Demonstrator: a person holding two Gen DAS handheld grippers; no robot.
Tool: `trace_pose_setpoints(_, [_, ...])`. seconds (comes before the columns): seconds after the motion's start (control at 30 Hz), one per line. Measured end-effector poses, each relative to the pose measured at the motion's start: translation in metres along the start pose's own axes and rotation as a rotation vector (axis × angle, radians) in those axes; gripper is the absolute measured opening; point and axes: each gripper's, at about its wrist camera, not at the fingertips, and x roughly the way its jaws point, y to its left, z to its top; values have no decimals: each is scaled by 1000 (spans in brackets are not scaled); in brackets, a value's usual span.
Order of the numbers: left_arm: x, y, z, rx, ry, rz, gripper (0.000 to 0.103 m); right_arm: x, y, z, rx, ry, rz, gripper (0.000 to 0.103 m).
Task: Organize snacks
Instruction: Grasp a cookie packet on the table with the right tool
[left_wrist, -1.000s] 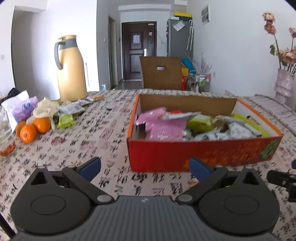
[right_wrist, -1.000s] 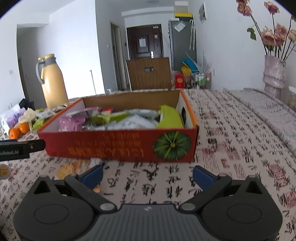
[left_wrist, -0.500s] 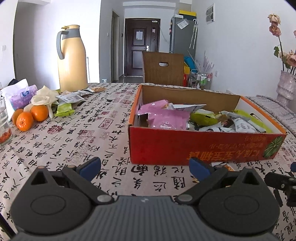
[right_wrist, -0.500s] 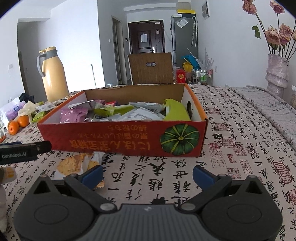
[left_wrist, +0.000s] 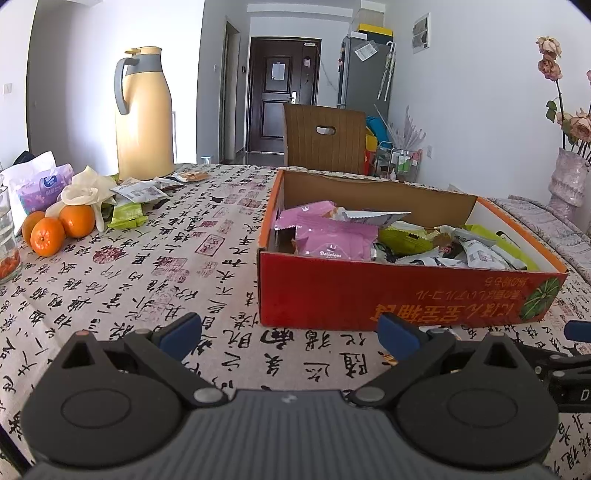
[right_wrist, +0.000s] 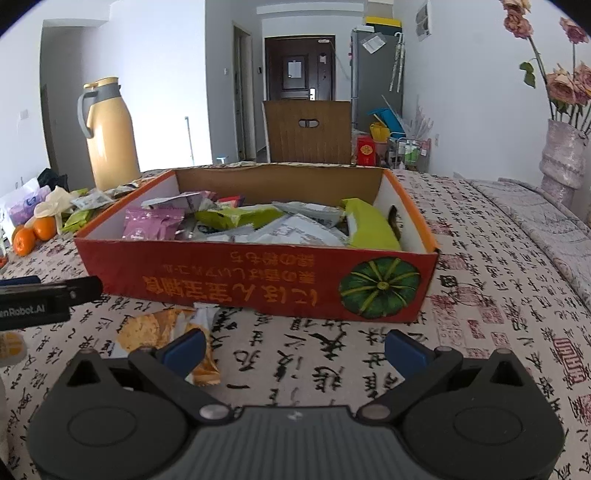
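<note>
A red cardboard box (left_wrist: 388, 291) (right_wrist: 258, 284) stands on the patterned tablecloth, filled with several snack packets: pink ones (left_wrist: 334, 240) (right_wrist: 153, 225), green ones (right_wrist: 369, 225) and white ones. My left gripper (left_wrist: 290, 334) is open and empty, just short of the box's front left corner. My right gripper (right_wrist: 295, 349) is open and empty before the box's front wall. An orange cracker packet (right_wrist: 162, 330) lies on the cloth in front of the box, by the right gripper's left finger. More loose packets (left_wrist: 127, 216) lie at the far left.
A tall yellow thermos (left_wrist: 144, 114) stands at the back left. Oranges (left_wrist: 55, 229), a tissue pack (left_wrist: 44, 186) and a glass (left_wrist: 7, 236) sit at the left edge. A vase with flowers (right_wrist: 561, 158) is at the right. A wooden chair (right_wrist: 308, 131) stands behind the table.
Both grippers have risen and drawn back slightly from the box, so more of its contents and the cracker packet show. Both stay open.
</note>
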Motion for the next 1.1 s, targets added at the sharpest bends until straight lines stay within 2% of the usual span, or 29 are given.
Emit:
trace_pose_setpoints(0.23, [2,4,1,-23,12,23,103,-1,27,8,-57,-24,59,103])
trace_pose_setpoints(0.37, [2,9,5,-24,50,48,103,-2,42,7,-92,-24,90,98])
trace_pose_setpoints(0.5, [-4,17,8,-29,64,37,103,-4,57,6,-130,-30,116,96])
trace_pose_setpoints(0.73, [-9,26,9,-28,64,34,103,8,78,2,-183,15,142,66])
trace_pose_setpoints(0.8, [-9,26,9,-31,69,27,103,10,81,-1,-190,28,141,62])
trace_pose_setpoints(0.87, [-10,26,8,-30,68,18,103,11,82,-2,-196,34,139,49])
trace_pose_setpoints(1.1, [-11,23,7,-22,77,9,103,4,75,-1,-169,19,138,41])
